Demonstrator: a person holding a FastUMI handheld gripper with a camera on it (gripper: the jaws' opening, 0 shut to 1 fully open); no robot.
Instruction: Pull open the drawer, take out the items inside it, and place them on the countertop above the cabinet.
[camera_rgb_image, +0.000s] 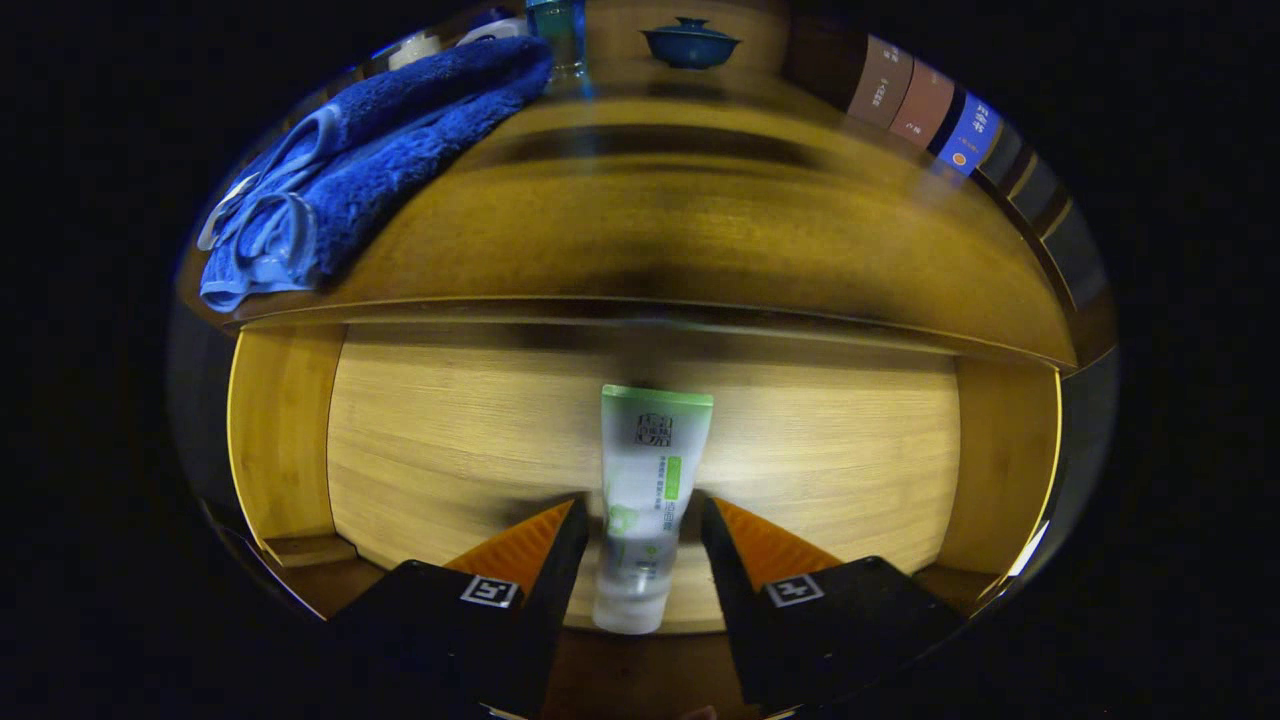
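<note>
The drawer (420, 450) stands pulled out beneath the counter (700, 240), its pale wooden floor ringed by low side walls and bare on either side of the tube (648, 500), so there is open room to the left and right of the gripper (640, 530). The counter's front edge curves across just beyond the tube's far end, overhanging the back of the drawer.

The tube is a soft, translucent white plastic one with a flat green crimped end pointing away and its rounded cap end nearer the camera. It carries a dark square mark and green printing along its length; the writing is too small and blurred to make out.

The gripper's two fingers flank the tube at its lower half, one on each side, narrowly parted; whether both actually press on it cannot be told. Each finger carries a small square black-and-white marker.

On the glossy wooden counter, a plush blue towel (380, 160) lies folded at the left with pale blue loops on it. Farther back sits a dark blue lidded bowl (690, 42), well apart from the towel.
</note>
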